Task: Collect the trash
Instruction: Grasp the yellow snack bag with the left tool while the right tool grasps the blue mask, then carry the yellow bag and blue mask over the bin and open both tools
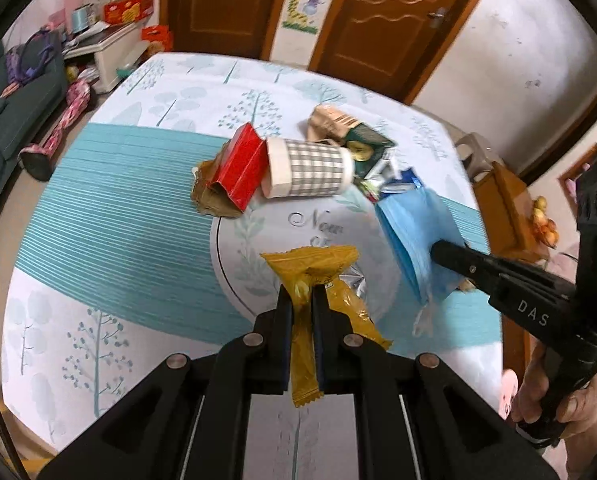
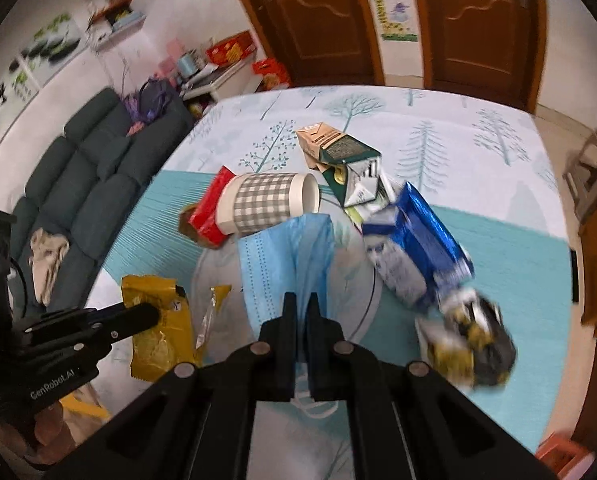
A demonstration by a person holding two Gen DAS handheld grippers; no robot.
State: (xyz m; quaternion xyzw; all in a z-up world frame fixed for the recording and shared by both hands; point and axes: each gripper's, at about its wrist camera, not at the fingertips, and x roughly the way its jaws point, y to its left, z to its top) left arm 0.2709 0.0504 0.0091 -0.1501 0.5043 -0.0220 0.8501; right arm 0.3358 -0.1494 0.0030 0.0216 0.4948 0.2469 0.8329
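The left gripper (image 1: 302, 294) is clamped on a yellow wrapper (image 1: 314, 268), pinched at its crimped end so the limp foil hangs free of the tabletop (image 1: 118, 220). The right gripper (image 2: 301, 304) is closed on a blue mask (image 2: 286, 256), likewise lifted by its edge. Cup (image 1: 306, 172), red box (image 1: 240, 164) and cartons (image 2: 338, 152) lie heaped behind, not yet collected.

Two brown wooden doors (image 1: 382, 20) behind a worktop (image 1: 110, 216) clothed in a teal tree print; dark green sofa (image 2: 94, 184) along the left wall, cluttered white cabinet (image 1: 110, 52) beside it, wooden stool (image 2: 590, 168) at right.
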